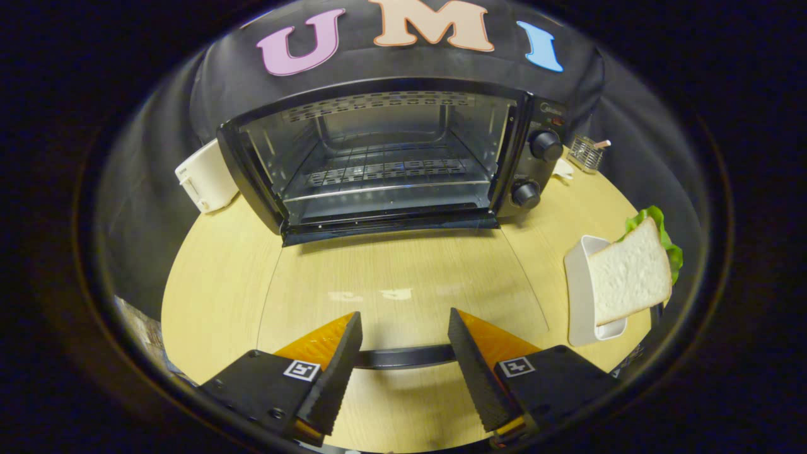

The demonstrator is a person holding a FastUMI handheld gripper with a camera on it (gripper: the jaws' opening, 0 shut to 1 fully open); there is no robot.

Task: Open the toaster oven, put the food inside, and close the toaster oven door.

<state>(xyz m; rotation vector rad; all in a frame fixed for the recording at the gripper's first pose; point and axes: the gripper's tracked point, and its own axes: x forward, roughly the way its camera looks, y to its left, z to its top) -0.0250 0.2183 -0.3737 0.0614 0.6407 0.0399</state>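
The black toaster oven stands at the back of the round wooden table with its cavity and wire rack exposed. Its glass door lies folded down flat toward me. The door's dark handle bar runs across just behind my two fingers. My gripper is open above the door's front edge, with nothing pressed between the fingers. A sandwich of white bread and green lettuce rests on a white dish, off to the right of my right finger.
A white toaster sits left of the oven. A small metal wire holder stands behind the oven's right side. The table's rim curves close on my left.
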